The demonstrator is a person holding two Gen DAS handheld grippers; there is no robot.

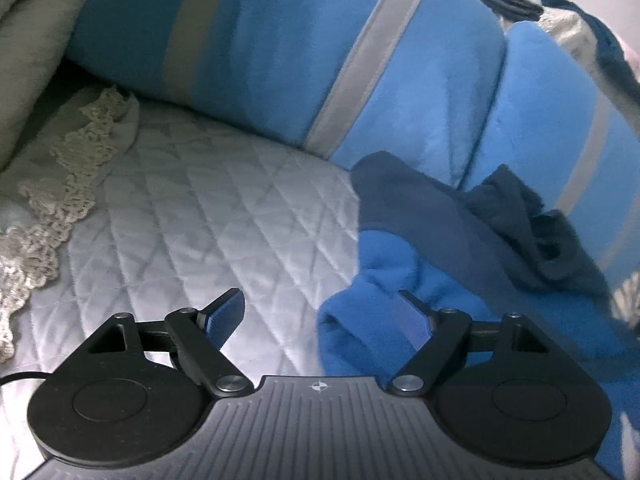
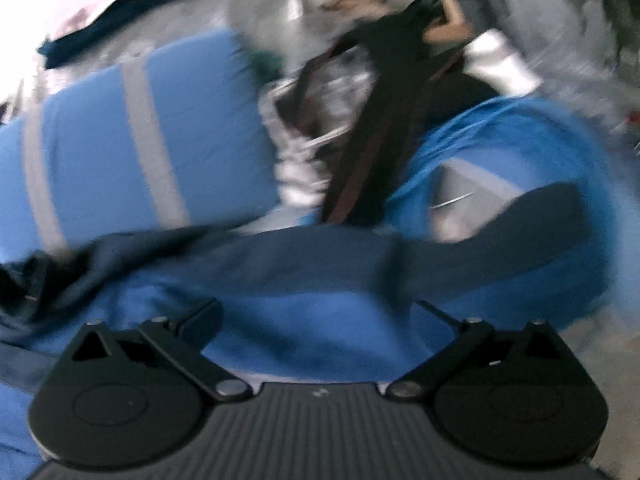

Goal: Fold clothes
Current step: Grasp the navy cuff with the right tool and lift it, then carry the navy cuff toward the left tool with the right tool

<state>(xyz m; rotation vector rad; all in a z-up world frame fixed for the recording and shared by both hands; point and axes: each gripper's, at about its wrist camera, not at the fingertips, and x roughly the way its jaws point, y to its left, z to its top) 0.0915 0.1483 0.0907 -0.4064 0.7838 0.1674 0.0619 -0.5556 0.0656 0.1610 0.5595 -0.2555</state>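
A bright blue garment with a dark navy part lies crumpled on the quilted bedspread. My left gripper is open just above the bed, its right finger against the garment's left edge and its left finger over bare quilt. In the blurred right wrist view the same blue garment spreads below my right gripper, which is open with nothing between its fingers. A navy band of the garment runs across just beyond the fingertips.
A large blue cushion with grey stripes lies behind the garment, seen also as a blue cushion in the right view. Cream lace trim edges the quilt at left. A dark strap or bag and mixed clutter sit beyond.
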